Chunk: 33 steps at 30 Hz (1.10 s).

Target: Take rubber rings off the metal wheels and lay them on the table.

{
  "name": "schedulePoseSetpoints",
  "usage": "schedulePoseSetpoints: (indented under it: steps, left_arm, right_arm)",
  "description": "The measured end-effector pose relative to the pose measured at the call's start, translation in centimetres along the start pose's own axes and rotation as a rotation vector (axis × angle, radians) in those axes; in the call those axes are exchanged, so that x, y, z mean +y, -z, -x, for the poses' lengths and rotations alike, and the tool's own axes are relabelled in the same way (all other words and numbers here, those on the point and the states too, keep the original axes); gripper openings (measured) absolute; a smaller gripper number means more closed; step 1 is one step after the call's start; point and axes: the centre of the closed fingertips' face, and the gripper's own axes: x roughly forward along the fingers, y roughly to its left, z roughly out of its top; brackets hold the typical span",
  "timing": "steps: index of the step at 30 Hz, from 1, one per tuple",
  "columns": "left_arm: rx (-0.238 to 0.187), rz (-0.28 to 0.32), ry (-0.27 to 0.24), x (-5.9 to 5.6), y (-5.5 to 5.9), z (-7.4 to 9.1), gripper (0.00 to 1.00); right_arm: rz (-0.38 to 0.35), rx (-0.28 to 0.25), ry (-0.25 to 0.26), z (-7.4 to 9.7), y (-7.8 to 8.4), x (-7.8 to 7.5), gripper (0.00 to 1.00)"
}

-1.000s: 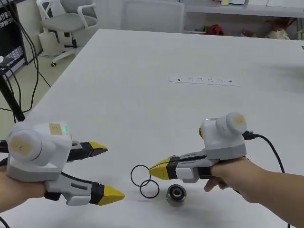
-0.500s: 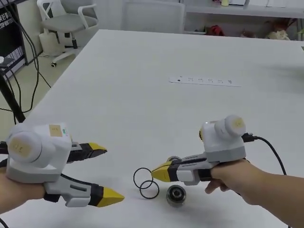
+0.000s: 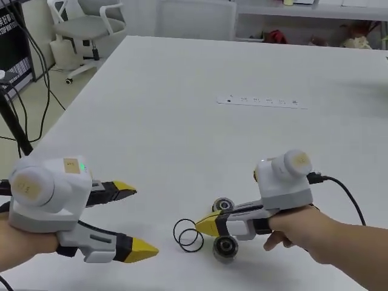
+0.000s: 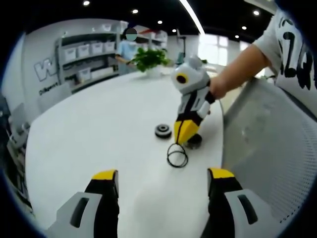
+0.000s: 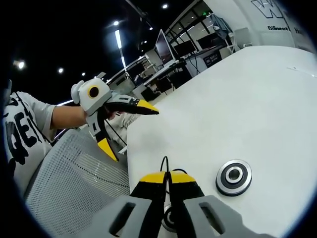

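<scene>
Two black rubber rings lie overlapping on the white table (image 3: 182, 121). My right gripper (image 3: 199, 227) is shut on the right edge of the upper ring (image 3: 180, 228), which rests against the lower ring (image 3: 193, 242). One metal wheel (image 3: 223, 205) sits just behind this gripper and another wheel (image 3: 225, 247) just in front of it. In the right gripper view the ring (image 5: 165, 162) pokes past the closed tips of the right gripper (image 5: 167, 176), with a wheel (image 5: 234, 177) to the right. My left gripper (image 3: 136, 218) hangs open and holds nothing, to the left of the rings (image 4: 177, 156).
A white power strip (image 3: 260, 102) lies further back on the table. The table's left edge runs close beside the left gripper, with an office chair (image 3: 85, 24) and cables on the floor beyond. A grey mesh chair (image 5: 69, 178) stands near the front edge.
The right gripper has drawn back toward me, dragging the upper ring with it and uncovering the rear wheel. The lower ring, front wheel and left gripper have stayed put.
</scene>
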Motion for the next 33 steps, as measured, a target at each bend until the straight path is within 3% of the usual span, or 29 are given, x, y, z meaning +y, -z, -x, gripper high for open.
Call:
schedulePoseSetpoints:
  steps: [19, 33]
  left_arm:
    - [0.008, -0.011, -0.006, 0.38, 0.15, -0.02, 0.74]
    - [0.007, -0.009, -0.011, 0.33, -0.03, 0.06, 0.74]
  right_arm:
    - [-0.005, 0.042, 0.024, 0.07, 1.02, -0.49, 0.00]
    - [0.020, 0.039, 0.034, 0.39, 0.93, -0.47, 0.06]
